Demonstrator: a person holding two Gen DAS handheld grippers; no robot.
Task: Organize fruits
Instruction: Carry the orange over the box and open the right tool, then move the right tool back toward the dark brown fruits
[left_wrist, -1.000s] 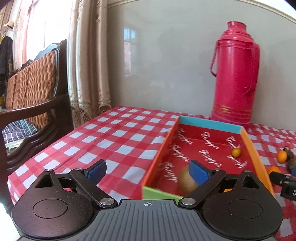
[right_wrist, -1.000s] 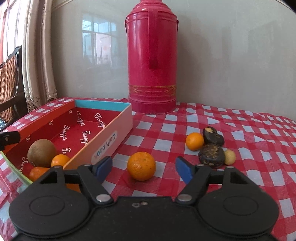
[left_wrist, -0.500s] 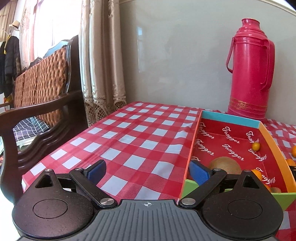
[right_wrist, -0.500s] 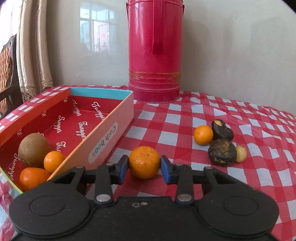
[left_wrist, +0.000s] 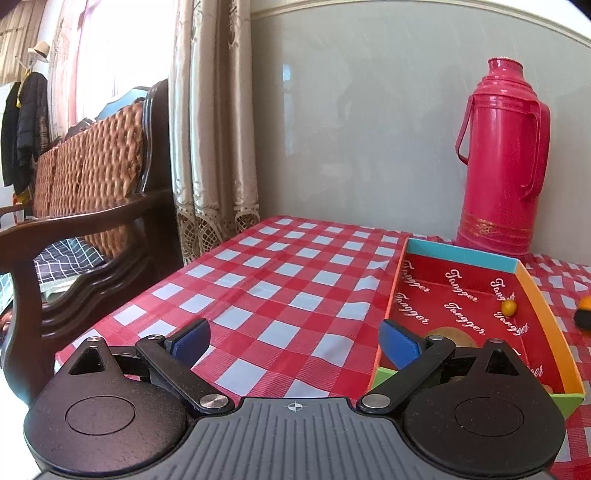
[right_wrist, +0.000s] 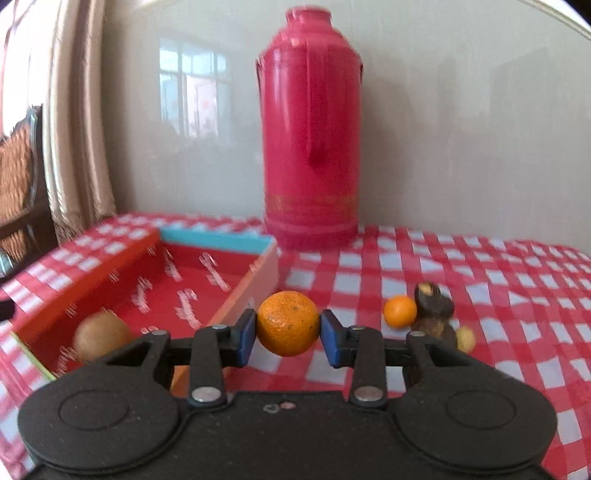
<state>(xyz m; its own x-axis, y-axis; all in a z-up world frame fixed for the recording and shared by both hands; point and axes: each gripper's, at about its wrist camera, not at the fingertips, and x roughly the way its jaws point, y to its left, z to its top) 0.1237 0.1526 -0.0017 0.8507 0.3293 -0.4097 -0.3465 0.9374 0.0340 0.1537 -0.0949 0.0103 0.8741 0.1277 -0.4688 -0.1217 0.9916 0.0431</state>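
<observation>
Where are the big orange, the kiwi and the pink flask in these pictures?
big orange (right_wrist: 287, 323), right wrist view, middle of its peel, between the tongs.
kiwi (right_wrist: 99, 336), right wrist view, its fuzzy brown side, inside the box.
pink flask (left_wrist: 502, 162), left wrist view, middle of its body.

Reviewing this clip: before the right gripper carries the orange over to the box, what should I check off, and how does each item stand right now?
1. Right gripper jaws shut on the orange: ok.
2. Orange centred between the pads: ok.
3. Orange clear of the tablecloth: cannot tell, the view is blurred.
4. Free floor space in the box: ok; the kiwi sits at the near end.
5. Left gripper open and outside the box: ok.
6. Thermos upright behind the box: ok.
</observation>
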